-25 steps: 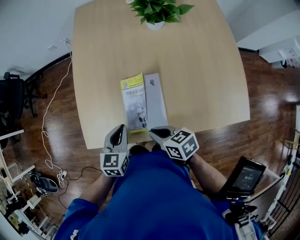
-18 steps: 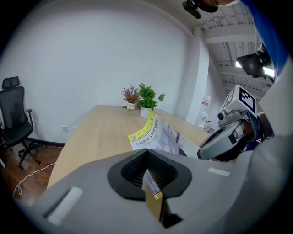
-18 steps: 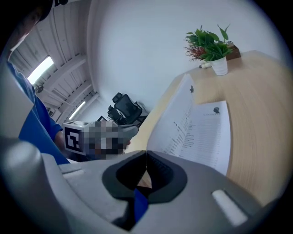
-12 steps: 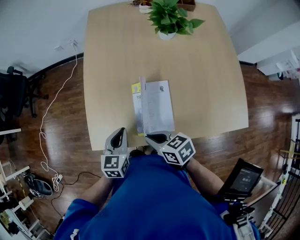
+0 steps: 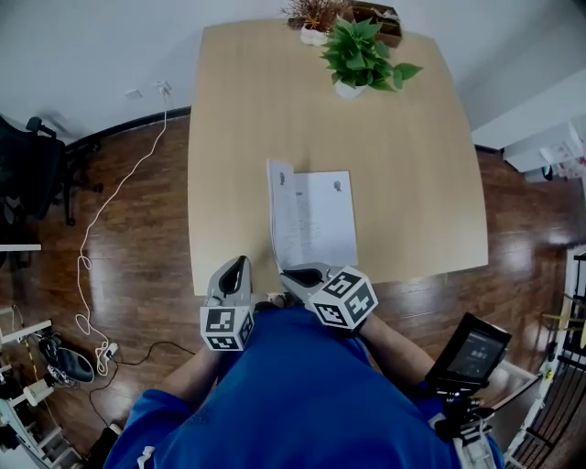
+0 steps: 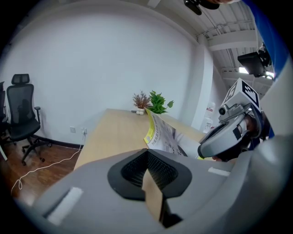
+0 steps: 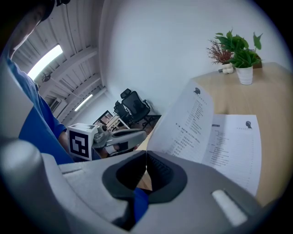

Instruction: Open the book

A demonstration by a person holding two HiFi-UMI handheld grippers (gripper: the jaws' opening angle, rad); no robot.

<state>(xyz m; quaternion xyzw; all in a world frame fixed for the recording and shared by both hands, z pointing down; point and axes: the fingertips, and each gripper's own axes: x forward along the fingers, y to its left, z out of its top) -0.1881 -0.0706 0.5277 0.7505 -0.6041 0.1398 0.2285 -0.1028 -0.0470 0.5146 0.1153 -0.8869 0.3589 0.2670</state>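
Up came the cover [image 5: 279, 215]! The right gripper [image 5: 291, 273], fingers pinched on it, had swung it from flat to upright. The book [image 5: 320, 220] lay half opened at the counter's [image 5: 247, 110] near edge. The left gripper [image 5: 238, 266] waited at that edge, fingers closed and empty.

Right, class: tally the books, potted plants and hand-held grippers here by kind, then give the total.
White-paged paper book with yellow cover: 1
Potted plants (leafy green plant in white pot, reddish dried plant): 2
Grey grippers with marker cubes (left gripper, right gripper): 2
Total: 5
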